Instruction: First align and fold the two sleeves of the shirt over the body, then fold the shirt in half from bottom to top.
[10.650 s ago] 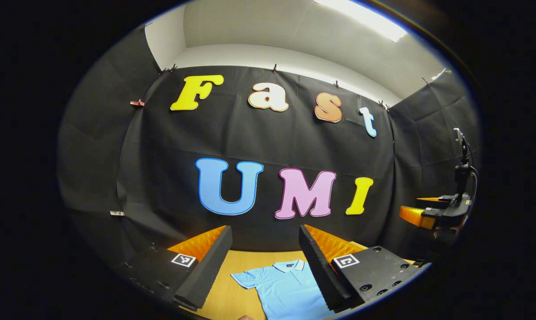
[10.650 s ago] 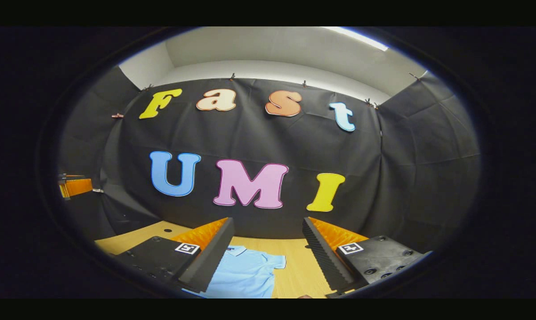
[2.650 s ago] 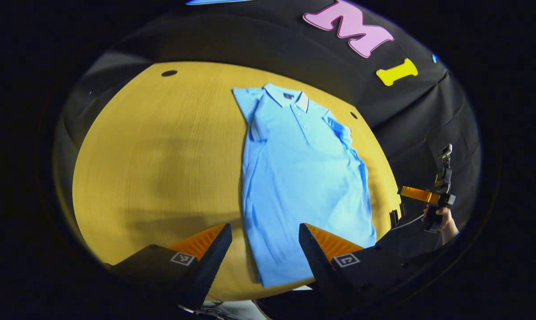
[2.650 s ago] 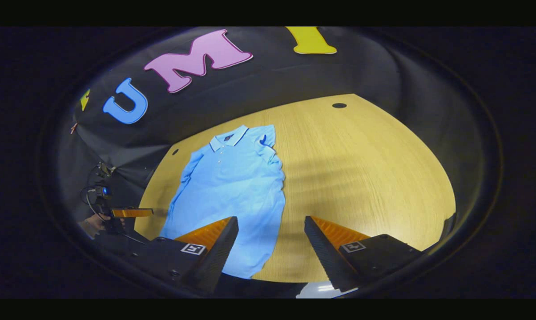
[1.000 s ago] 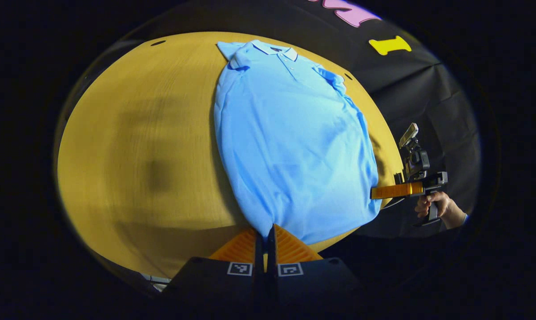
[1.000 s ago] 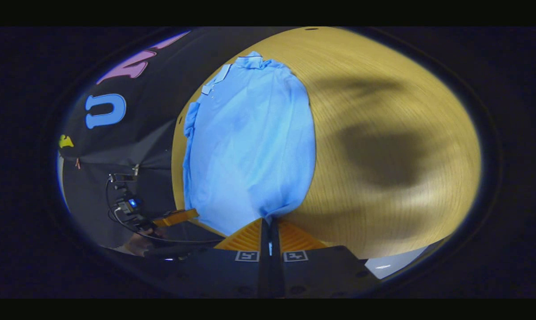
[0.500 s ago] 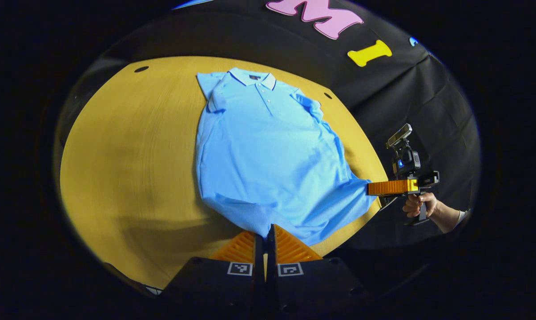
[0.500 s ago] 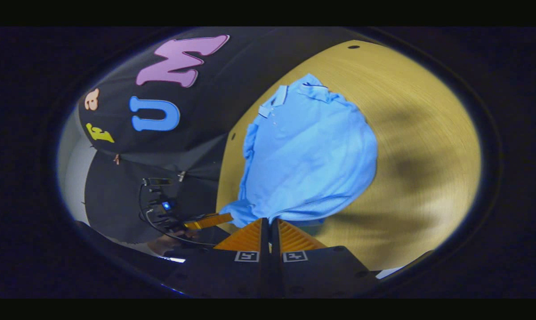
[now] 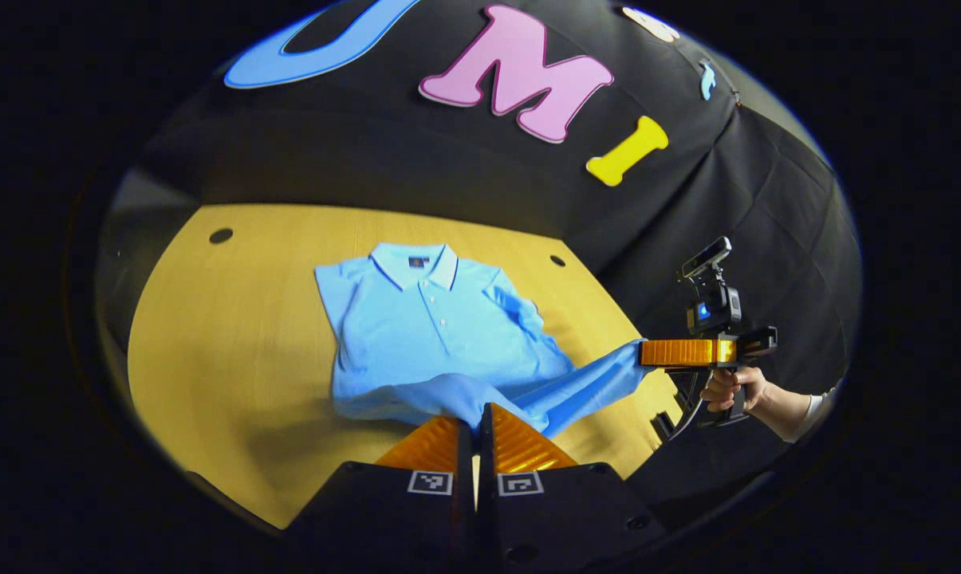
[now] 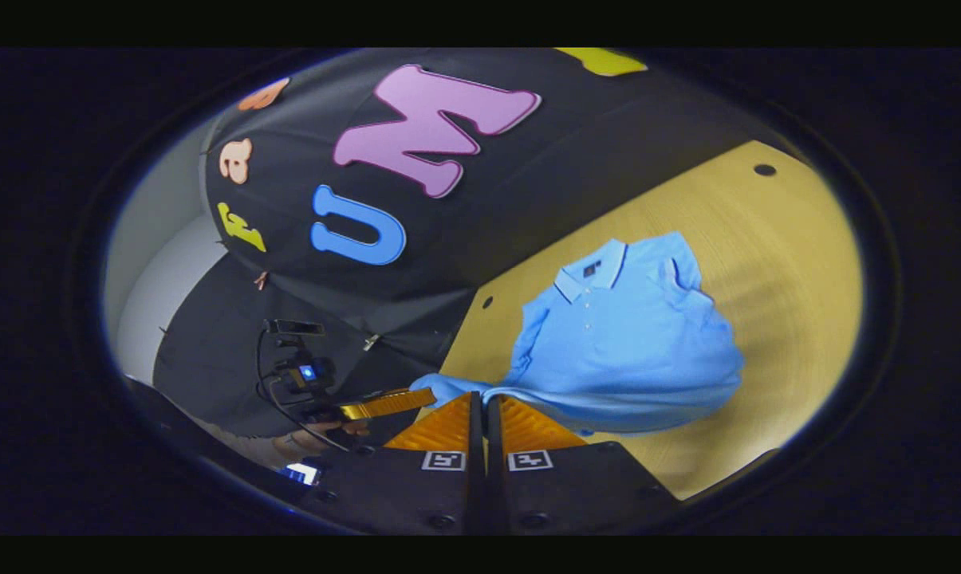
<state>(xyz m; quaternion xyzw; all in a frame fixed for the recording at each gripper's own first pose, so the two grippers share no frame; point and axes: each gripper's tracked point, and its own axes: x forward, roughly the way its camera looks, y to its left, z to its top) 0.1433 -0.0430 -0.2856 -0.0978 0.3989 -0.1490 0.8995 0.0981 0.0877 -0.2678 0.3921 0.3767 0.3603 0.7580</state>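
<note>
the worktop spread out ahead of both sets of jaws, and the shirt lay on it with its collar at the far end from me. both sleeves looked already tucked over the body, so i judged the step in hand to be the bottom-to-top fold. the hem was off the surface, strung between my two grips, while the upper half of the shirt lay flat.

my left gripper had its jaws closed on one hem corner, the cloth bunching right at their tips. my right gripper was likewise clamped on the other corner, and in the left gripper view it sat off to the right of my jaws, held by a hand.

to do this well, i reckoned both corners should travel forward together at equal height, the hem kept taut between them so no slack dragged the body. i'd have aimed to lay the hem just short of the collar, square to the shoulders, and let go only once the cloth rested flat.
</note>
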